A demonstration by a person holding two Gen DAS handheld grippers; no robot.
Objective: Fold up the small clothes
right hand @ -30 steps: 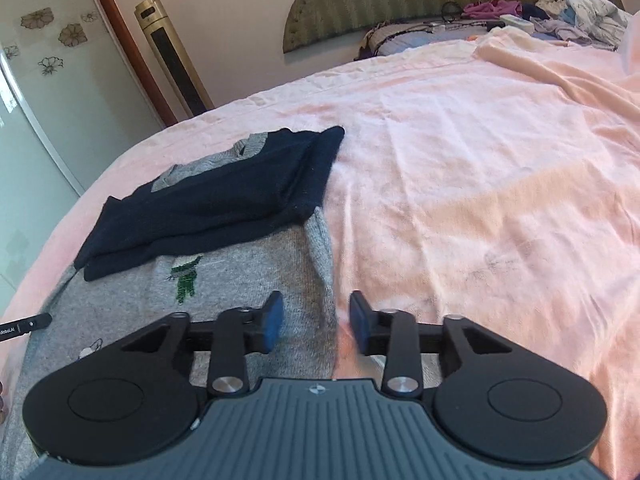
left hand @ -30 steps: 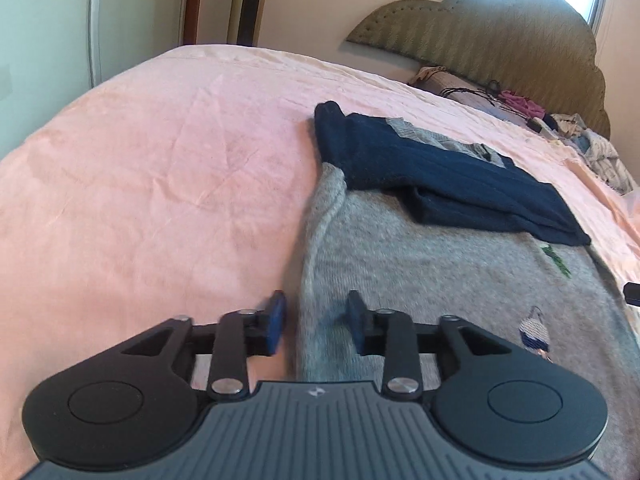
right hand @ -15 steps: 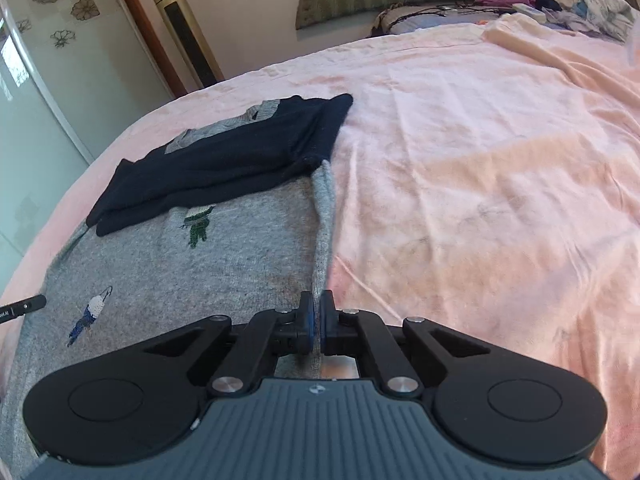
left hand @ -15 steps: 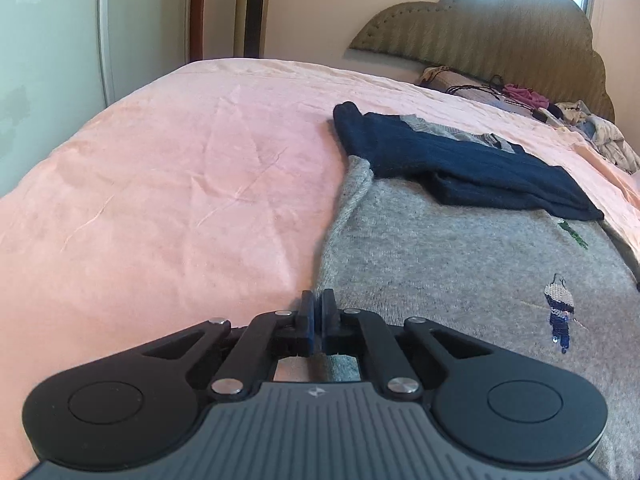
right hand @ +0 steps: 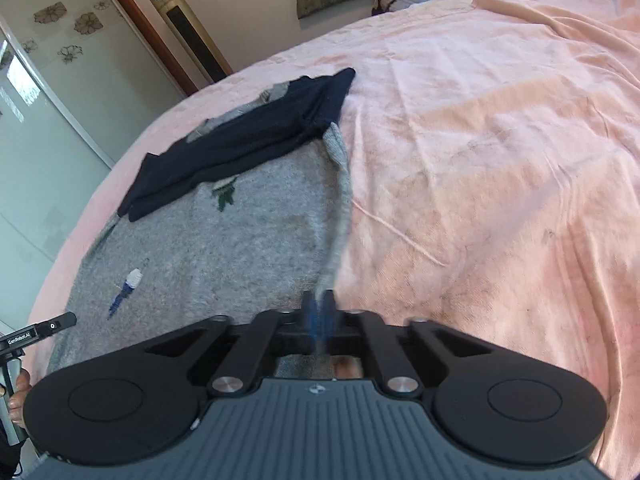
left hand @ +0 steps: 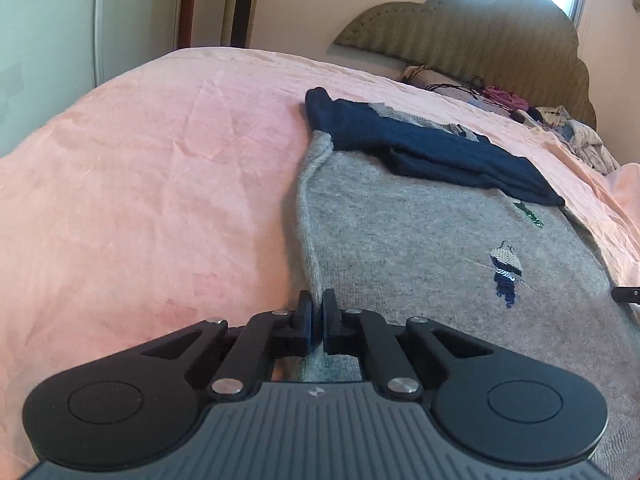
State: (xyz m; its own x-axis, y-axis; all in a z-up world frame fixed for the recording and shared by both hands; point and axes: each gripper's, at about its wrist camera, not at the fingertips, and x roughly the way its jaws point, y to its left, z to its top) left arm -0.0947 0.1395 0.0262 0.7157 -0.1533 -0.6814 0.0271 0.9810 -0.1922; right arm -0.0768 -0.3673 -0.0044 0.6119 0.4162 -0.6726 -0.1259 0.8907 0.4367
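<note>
- The left gripper (left hand: 318,312) has its jaws clamped together on the left side edge of the grey sweater (left hand: 420,248), with a thin fold of knit pinched between the pads.
- The right gripper (right hand: 318,312) is likewise clamped on the sweater's (right hand: 240,240) opposite side edge; its blue pads are blurred, and the grey edge runs straight up from between them.
- From the left gripper, the sweater spreads ahead and to its right over the pink bedsheet (left hand: 140,200); from the right gripper it spreads ahead and to its left.
- Navy sleeves (left hand: 432,152) lie folded across the far end of the sweater, well ahead of both tools.
- A small embroidered bird (left hand: 506,272) sits on the grey knit, ahead and to the right of the left gripper; a green embroidered motif (left hand: 530,214) lies farther on, just short of the navy part.
- In the right wrist view, the other tool's black tip shows at the far left edge, with a hand (right hand: 18,392) below it.
- A padded headboard (left hand: 480,40) and a heap of loose clothes (left hand: 580,140) lie far ahead of the left gripper.
</note>
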